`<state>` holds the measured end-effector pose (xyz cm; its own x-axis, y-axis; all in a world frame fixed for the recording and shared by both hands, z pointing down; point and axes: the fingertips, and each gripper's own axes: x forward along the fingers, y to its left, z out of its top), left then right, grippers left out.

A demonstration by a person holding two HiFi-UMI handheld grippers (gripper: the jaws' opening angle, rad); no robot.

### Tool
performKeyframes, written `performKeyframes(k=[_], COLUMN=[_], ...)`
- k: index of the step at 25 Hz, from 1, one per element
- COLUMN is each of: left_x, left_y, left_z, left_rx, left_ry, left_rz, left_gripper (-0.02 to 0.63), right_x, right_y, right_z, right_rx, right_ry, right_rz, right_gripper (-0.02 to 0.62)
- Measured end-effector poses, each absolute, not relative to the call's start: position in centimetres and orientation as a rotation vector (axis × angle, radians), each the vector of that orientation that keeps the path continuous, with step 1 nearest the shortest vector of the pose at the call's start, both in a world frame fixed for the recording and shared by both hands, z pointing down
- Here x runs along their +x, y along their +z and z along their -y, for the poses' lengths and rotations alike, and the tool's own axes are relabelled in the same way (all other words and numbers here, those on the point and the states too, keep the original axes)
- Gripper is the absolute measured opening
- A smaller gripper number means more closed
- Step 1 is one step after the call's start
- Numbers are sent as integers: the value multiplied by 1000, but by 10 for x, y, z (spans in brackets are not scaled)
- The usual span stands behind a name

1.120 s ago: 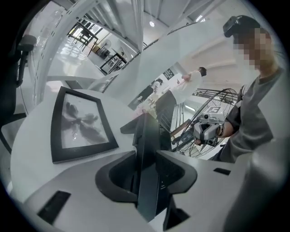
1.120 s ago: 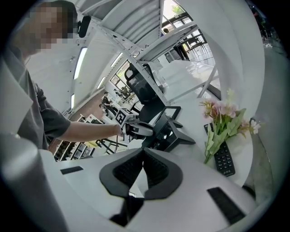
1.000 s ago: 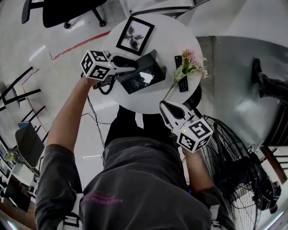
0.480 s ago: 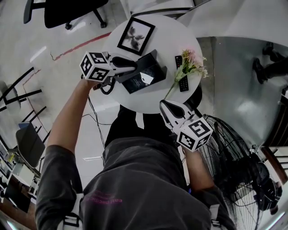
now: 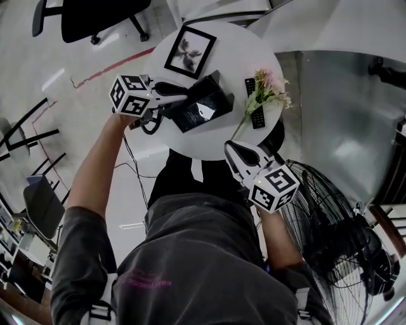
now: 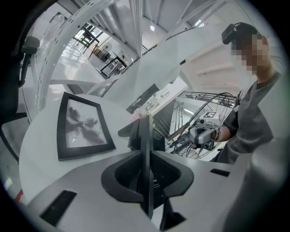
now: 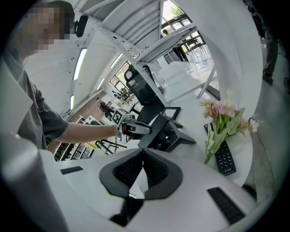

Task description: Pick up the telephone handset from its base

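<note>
A black telephone (image 5: 204, 106) stands on the round white table (image 5: 244, 47). Its handset (image 5: 176, 105) lies along the phone's left side, with the cord (image 5: 150, 123) hanging off the table edge. My left gripper (image 5: 184, 95) reaches in from the left, and its jaws have just been closing. In the left gripper view the handset (image 6: 145, 129) stands as a thin dark slab between the pads, which press on it. My right gripper (image 5: 232, 151) hovers at the near table edge, shut and empty, pointing toward the phone (image 7: 165, 129).
A black picture frame (image 5: 190, 51) lies at the table's far side. Pink flowers (image 5: 266, 92) and a black remote (image 5: 255, 114) lie to the right of the phone. A floor fan (image 5: 336, 235) stands at my right, an office chair (image 5: 95, 16) beyond the table.
My left gripper has shifted slightly left and its jaws have closed onto the handset. The right gripper has stayed where it was.
</note>
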<state>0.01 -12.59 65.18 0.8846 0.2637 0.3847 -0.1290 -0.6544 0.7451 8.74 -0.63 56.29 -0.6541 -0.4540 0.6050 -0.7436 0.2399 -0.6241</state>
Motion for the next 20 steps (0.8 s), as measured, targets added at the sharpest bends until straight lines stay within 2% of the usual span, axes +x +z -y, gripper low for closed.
performKeyframes(k=[9,20], left_x=[-7,-29], left_y=[631,552], left_z=[130,136], left_rx=[2230,2332], left_ry=[549,387], left_rz=[-40,101], left_gripper=[78,78], right_x=[83,79], right_y=[552,520], right_z=[18,39], right_rx=[1123,1183], right_ry=[1354,1320], right_rz=[2250,2325], right_gripper=[21,21])
